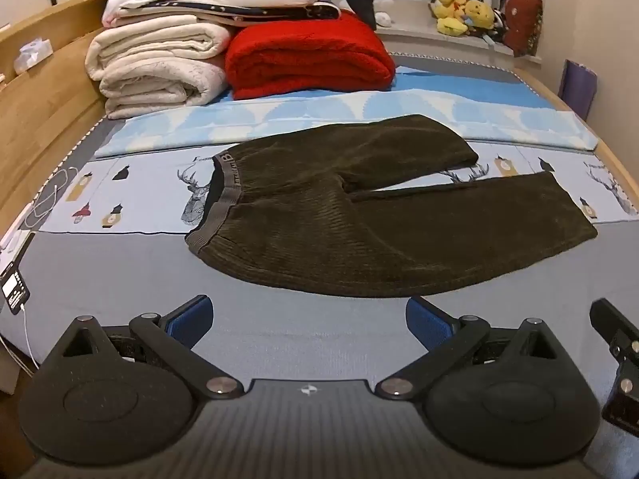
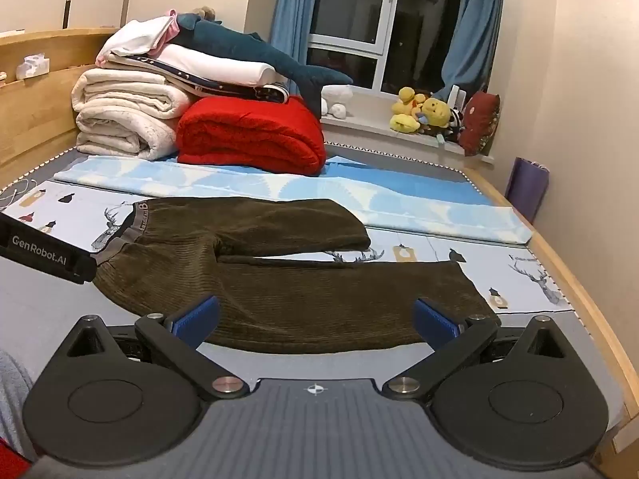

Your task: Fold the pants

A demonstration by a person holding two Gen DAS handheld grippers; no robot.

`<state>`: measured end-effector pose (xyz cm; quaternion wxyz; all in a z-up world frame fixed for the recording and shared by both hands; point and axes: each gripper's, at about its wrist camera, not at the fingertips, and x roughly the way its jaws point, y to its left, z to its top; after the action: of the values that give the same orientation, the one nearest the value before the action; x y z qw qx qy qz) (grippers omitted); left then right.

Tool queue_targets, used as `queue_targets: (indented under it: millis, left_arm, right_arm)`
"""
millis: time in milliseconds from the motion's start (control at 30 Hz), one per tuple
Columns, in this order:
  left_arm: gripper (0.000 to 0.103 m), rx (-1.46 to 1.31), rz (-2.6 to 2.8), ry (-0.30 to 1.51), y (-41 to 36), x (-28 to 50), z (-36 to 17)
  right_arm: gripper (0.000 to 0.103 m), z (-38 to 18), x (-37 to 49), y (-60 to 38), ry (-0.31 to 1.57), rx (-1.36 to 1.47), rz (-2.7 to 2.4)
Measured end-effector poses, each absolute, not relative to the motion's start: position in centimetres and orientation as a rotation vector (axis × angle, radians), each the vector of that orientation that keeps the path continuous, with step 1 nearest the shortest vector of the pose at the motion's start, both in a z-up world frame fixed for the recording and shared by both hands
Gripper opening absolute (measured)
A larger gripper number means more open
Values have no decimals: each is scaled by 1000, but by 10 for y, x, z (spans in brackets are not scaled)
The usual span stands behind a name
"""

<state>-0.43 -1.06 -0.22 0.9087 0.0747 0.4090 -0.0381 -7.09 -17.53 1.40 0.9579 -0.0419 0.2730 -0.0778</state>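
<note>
A dark window point(image 2: 359, 12) with blue curtains point(image 2: 293, 4) is seen only in the right wrist view. A phone point(image 1: 14, 289) on a cable is seen only in the left wrist view, cut off at the edge. The letters on the waistband point(image 1: 223, 195) are too small to be read. The brown pants point(image 1: 379, 219) are laid flat on the bed point(image 1: 120, 263), in front of the red blanket point(image 1: 307, 56). The jaws of the left gripper point(image 1: 309, 317) are spread wide, short of the pants. The jaws of the right gripper point(image 2: 317, 319) are spread wide too, at the near leg's edge, with nothing pinched.
</note>
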Motion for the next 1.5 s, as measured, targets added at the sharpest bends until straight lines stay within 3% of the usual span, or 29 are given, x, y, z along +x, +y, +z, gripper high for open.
queue_targets:
  millis: [33, 100, 1500]
  left_arm:
    - [103, 158, -80, 846, -12, -5, -2]
    - [103, 155, -83, 843, -13, -7, -1]
    - [103, 156, -87, 866, -17, -4, -11]
  right_arm:
    - [102, 16, -79, -154, 553, -87, -160]
    - [102, 8, -54, -213, 592, -39, -126]
    - [102, -3, -48, -210, 617, -21, -109]
